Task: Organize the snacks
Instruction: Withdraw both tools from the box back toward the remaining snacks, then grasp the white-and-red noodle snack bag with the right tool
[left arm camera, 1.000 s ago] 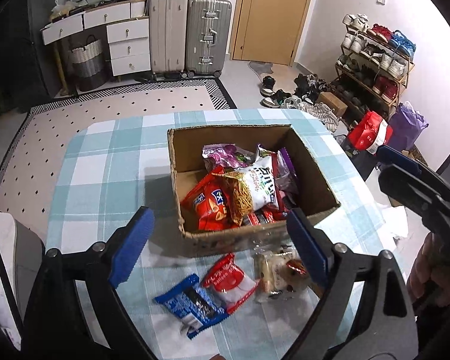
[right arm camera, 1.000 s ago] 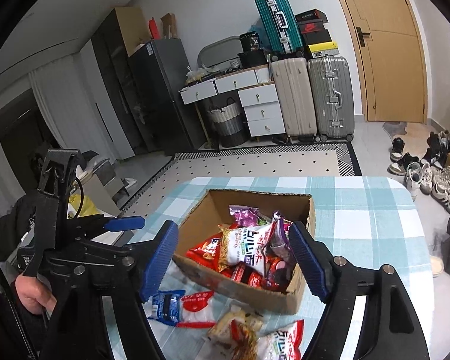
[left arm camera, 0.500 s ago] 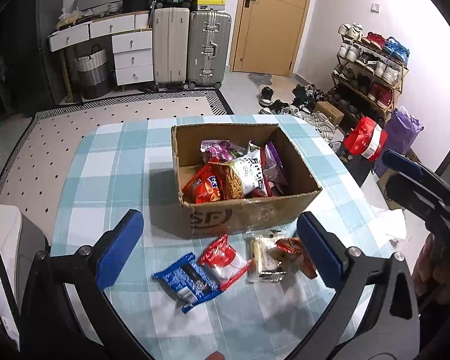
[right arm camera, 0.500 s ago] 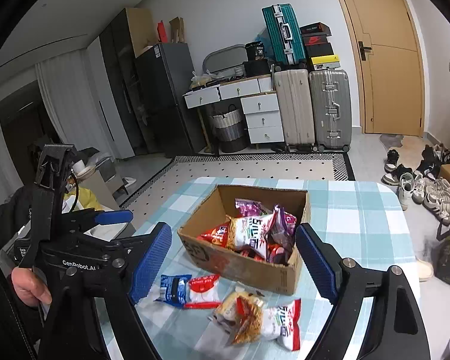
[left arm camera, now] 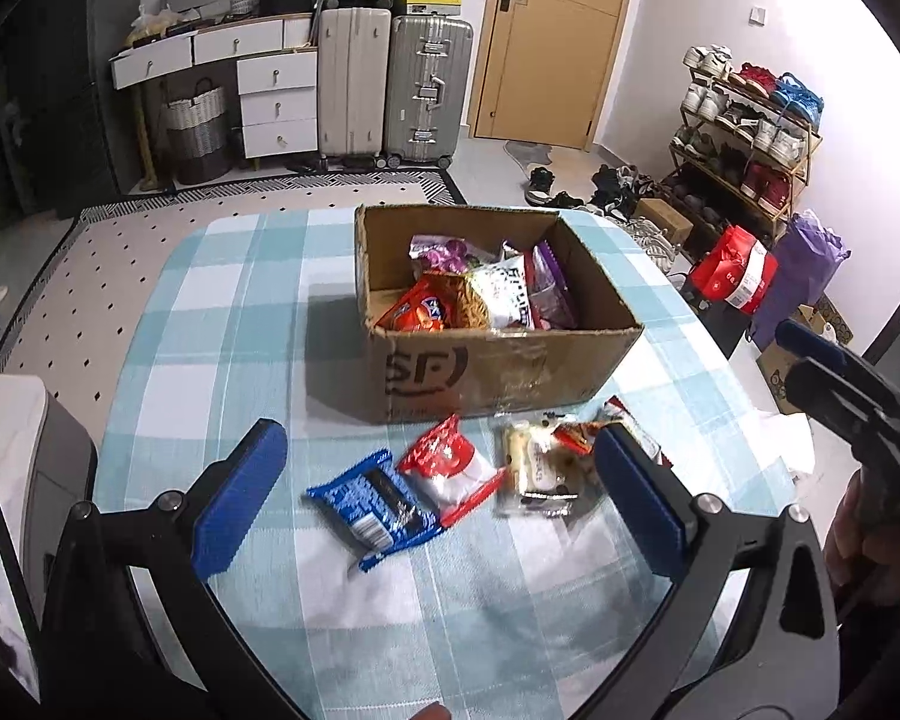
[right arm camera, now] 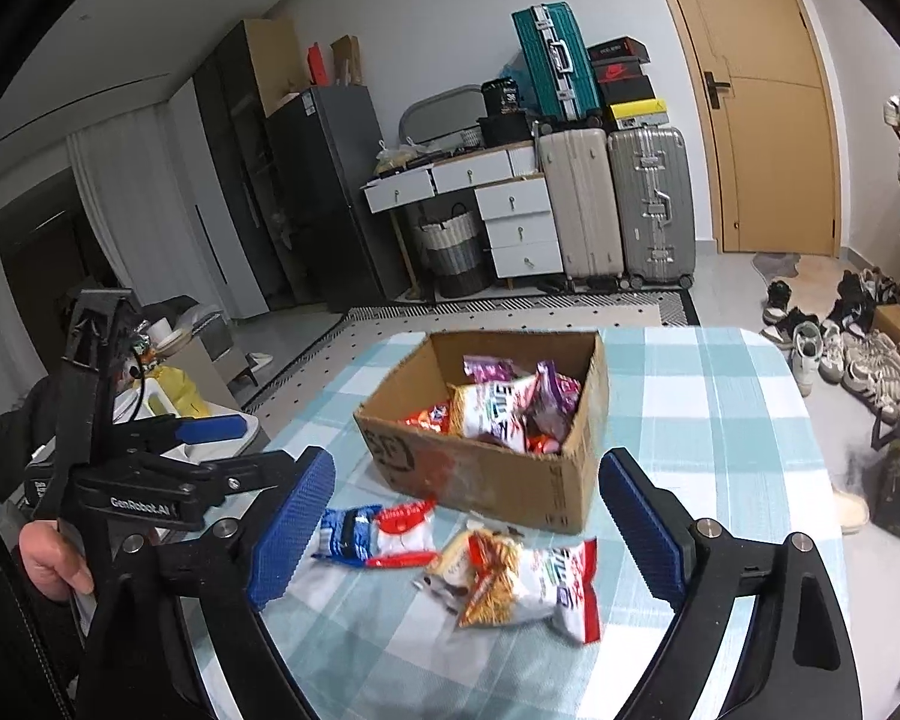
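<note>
Snacks: four loose packets on the checked tablecloth (left arm camera: 222, 312) just before the cardboard box (left arm camera: 498, 372), more inside it. Blue packet (left arm camera: 378, 507), red-and-white packet (left arm camera: 453, 468), noodle packet (right arm camera: 528, 582).

Left gripper (left arm camera: 438, 504): wide, empty. Right gripper (right arm camera: 468, 540): jaws just opening, wide, nothing gripped.

Risk: overlapping packets, so one pinch may drag two; slick film may slip.

Writing: "SF" on box; "GenRobot.AI" on gripper.

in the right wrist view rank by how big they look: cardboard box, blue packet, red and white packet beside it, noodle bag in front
1. cardboard box
2. noodle bag
3. blue packet and red and white packet: look alike, not ranked.
</note>
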The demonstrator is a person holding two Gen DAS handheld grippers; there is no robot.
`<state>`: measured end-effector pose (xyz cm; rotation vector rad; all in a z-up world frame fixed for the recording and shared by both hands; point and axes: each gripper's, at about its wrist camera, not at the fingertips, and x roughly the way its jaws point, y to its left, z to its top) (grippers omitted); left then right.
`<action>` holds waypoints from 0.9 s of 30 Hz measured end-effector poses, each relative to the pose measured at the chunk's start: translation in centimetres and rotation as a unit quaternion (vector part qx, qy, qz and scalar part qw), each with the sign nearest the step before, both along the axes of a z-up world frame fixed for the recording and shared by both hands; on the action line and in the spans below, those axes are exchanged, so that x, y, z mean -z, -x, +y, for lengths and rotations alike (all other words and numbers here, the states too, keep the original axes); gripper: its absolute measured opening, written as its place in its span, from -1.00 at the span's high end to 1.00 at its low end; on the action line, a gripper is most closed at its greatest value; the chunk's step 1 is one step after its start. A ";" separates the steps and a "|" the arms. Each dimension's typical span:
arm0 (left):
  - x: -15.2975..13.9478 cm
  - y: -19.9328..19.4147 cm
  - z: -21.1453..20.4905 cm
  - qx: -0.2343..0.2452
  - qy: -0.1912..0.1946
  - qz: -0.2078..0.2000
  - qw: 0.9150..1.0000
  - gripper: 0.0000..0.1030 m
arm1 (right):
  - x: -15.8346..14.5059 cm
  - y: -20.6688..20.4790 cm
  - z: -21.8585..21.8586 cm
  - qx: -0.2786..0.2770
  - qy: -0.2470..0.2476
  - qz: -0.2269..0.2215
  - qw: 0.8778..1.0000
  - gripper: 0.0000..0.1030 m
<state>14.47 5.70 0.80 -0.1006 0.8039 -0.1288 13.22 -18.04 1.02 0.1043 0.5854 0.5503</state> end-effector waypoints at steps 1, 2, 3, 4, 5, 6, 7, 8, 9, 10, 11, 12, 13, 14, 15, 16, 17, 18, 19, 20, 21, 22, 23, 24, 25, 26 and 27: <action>0.2 0.2 0.1 -0.002 0.001 0.001 1.000 -0.97 | 0.3 0.1 -0.1 0.002 -0.001 0.003 1.000 -0.78; 0.5 0.4 0.2 -0.004 0.003 0.002 1.000 -0.97 | 0.6 0.2 -0.2 0.005 -0.002 0.006 1.000 -0.80; 0.7 0.7 0.2 -0.006 0.003 0.003 1.000 -0.97 | 0.9 0.3 -0.4 0.008 -0.003 0.009 1.000 -0.82; 0.9 0.8 0.3 -0.009 0.003 0.005 1.000 -0.97 | 1.2 0.4 -0.5 0.010 -0.005 0.012 1.000 -0.82; 1.2 1.0 0.3 -0.012 0.003 0.008 1.000 -0.97 | 1.5 0.4 -0.6 0.012 -0.006 0.015 1.000 -0.82; 1.5 1.1 0.4 -0.016 0.004 0.013 1.000 -0.97 | 1.9 0.5 -0.7 0.013 -0.007 0.019 1.000 -0.82; 1.9 1.4 0.6 -0.020 0.009 0.017 1.000 -0.97 | 2.2 0.6 -0.8 0.014 -0.007 0.023 1.000 -0.82; 2.3 1.6 0.8 -0.022 0.013 0.019 0.999 -0.97 | 2.5 0.6 -0.8 0.015 -0.007 0.026 1.000 -0.82; 2.7 1.7 0.9 -0.024 0.016 0.022 0.999 -0.97 | 2.9 0.7 -0.9 0.017 -0.008 0.030 0.999 -0.82; 3.0 1.9 0.9 -0.026 0.017 0.024 0.999 -0.97 | 3.2 0.7 -1.0 0.018 -0.009 0.032 0.999 -0.82; 3.3 2.0 1.0 -0.025 0.018 0.025 0.999 -0.97 | 3.6 0.7 -1.1 0.020 -0.009 0.036 0.999 -0.82; 3.7 2.1 1.0 -0.026 0.020 0.027 0.999 -0.97 | 4.0 0.7 -1.1 0.022 -0.010 0.040 0.999 -0.82; 4.2 2.2 1.1 -0.026 0.021 0.030 0.999 -0.97 | 4.4 0.7 -1.1 0.023 -0.011 0.043 0.999 -0.82; 4.5 2.2 1.1 -0.027 0.021 0.033 0.999 -0.97 | 4.7 0.8 -1.2 0.024 -0.011 0.047 0.999 -0.82; 4.8 2.3 1.0 -0.028 0.023 0.036 0.999 -0.97 | 5.2 0.7 -1.2 0.025 -0.009 0.051 0.998 -0.82; 5.2 2.3 1.1 -0.029 0.025 0.039 0.998 -0.97 | 5.6 0.6 -1.2 0.026 -0.006 0.055 0.998 -0.82; 5.6 2.3 1.1 -0.030 0.026 0.042 0.998 -0.97 | 5.9 0.7 -1.2 0.026 -0.005 0.058 0.998 -0.82; 6.0 2.2 1.1 -0.031 0.027 0.045 0.998 -0.97 | 6.3 0.6 -1.2 0.026 -0.003 0.063 0.998 -0.82; 6.2 2.2 1.1 -0.032 0.026 0.047 0.998 -0.97 | 6.6 0.5 -1.1 0.025 -0.003 0.066 0.998 -0.82; 6.5 2.2 1.1 -0.032 0.026 0.048 0.998 -0.97 | 7.1 0.3 -1.1 0.025 -0.002 0.070 0.997 -0.82; 6.7 2.1 1.1 -0.033 0.027 0.050 0.998 -0.97 | 7.5 0.1 -1.0 0.026 -0.002 0.075 0.997 -0.82; 7.0 2.0 1.1 -0.034 0.028 0.052 0.998 -0.97 | 7.7 -0.1 -1.0 0.026 -0.001 0.079 0.997 -0.82; 7.3 1.9 1.2 -0.035 0.028 0.054 0.998 -0.97 | 8.1 -0.3 -1.0 0.027 -0.001 0.083 0.996 -0.82; 7.5 1.9 1.2 -0.035 0.028 0.057 0.997 -0.97 | 8.5 -0.6 -1.0 0.027 -0.001 0.088 0.996 -0.82; 7.8 1.7 1.2 -0.035 0.028 0.060 0.997 -0.97 | 8.9 -0.8 -1.0 0.027 -0.001 0.093 0.995 -0.82; 8.1 1.6 1.3 -0.036 0.028 0.063 0.997 -0.97 | 9.2 -1.0 -1.0 0.027 -0.001 0.096 0.995 -0.82; 8.4 1.4 1.4 -0.037 0.029 0.066 0.997 -0.97 | 9.6 -1.3 -0.9 0.028 -0.001 0.101 0.995 -0.82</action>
